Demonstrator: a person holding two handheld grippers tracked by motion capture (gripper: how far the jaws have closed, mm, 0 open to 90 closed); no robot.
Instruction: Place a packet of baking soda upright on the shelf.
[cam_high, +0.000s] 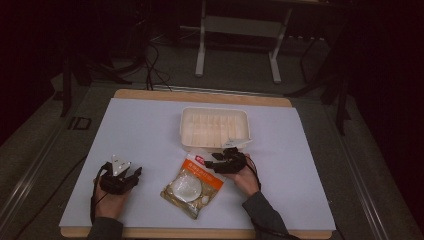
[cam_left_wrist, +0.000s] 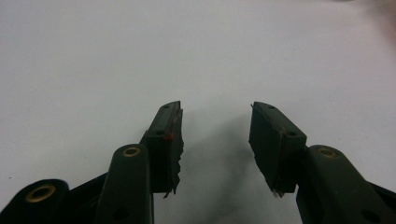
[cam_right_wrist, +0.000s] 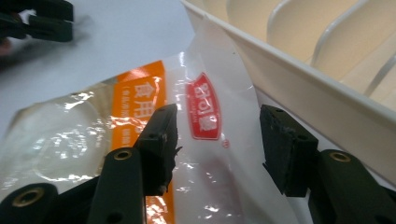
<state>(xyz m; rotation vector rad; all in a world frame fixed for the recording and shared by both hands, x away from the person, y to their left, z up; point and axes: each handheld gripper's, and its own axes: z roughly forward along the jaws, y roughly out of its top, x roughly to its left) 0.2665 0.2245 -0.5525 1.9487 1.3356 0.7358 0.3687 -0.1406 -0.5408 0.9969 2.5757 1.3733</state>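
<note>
Between your right tool's (cam_right_wrist: 217, 135) spread jaws lies the sealed top edge of the clear food packet (cam_right_wrist: 140, 135).

Your jaws straddle that flat seal, one on each side, not yet pressing, because it is the thinnest part to pinch; the packet rests on the counter (cam_high: 150, 130) just short of the white ribbed tray (cam_high: 215, 127) ahead. Your left tool (cam_left_wrist: 215, 135) waits wide and empty, off to the side.
</note>
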